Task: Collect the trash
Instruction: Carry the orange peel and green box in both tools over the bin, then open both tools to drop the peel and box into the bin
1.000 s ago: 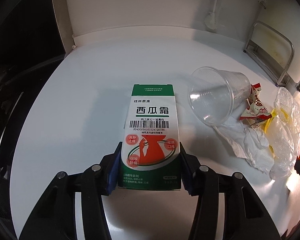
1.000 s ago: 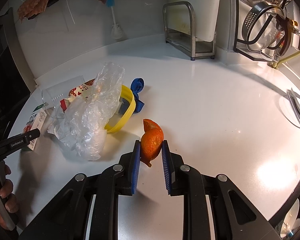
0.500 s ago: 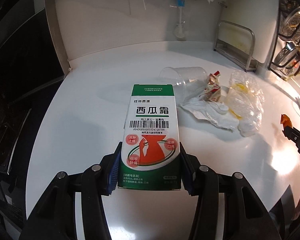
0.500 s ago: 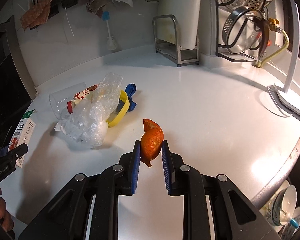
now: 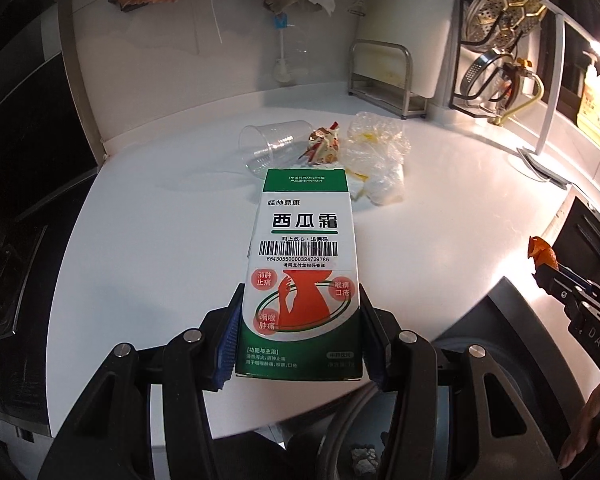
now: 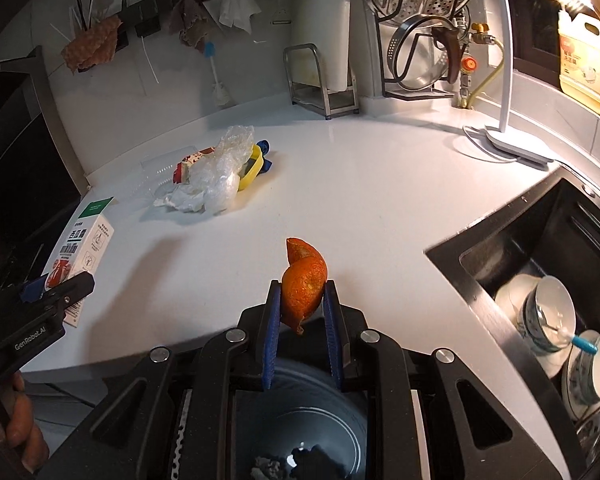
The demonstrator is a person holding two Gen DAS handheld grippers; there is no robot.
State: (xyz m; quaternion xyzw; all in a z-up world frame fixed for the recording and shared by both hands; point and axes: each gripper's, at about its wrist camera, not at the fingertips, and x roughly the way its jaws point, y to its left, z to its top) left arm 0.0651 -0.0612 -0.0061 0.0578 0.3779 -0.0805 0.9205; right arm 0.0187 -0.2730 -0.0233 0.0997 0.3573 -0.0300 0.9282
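My left gripper (image 5: 300,336) is shut on a green and white medicine box (image 5: 304,264), held above the white counter's front edge; the box also shows in the right wrist view (image 6: 80,244). My right gripper (image 6: 300,308) is shut on a piece of orange peel (image 6: 303,280), held over a dark round bin (image 6: 300,440) below the counter edge. The peel shows at the right of the left wrist view (image 5: 542,254). A pile of trash stays on the counter: a clear plastic cup (image 5: 274,148), a snack wrapper (image 5: 324,144), crumpled clear plastic (image 5: 376,156) and a tissue (image 6: 180,200).
A black sink (image 6: 540,264) with bowls and cups lies to the right. A white lamp base (image 6: 512,144), a metal rack (image 6: 324,80) and a pot rack (image 6: 420,40) stand along the back wall. A yellow and blue item (image 6: 256,160) lies by the pile.
Both grippers have pulled back from the trash pile toward the counter's front edge, each still holding its item. The bin now shows under the right gripper.
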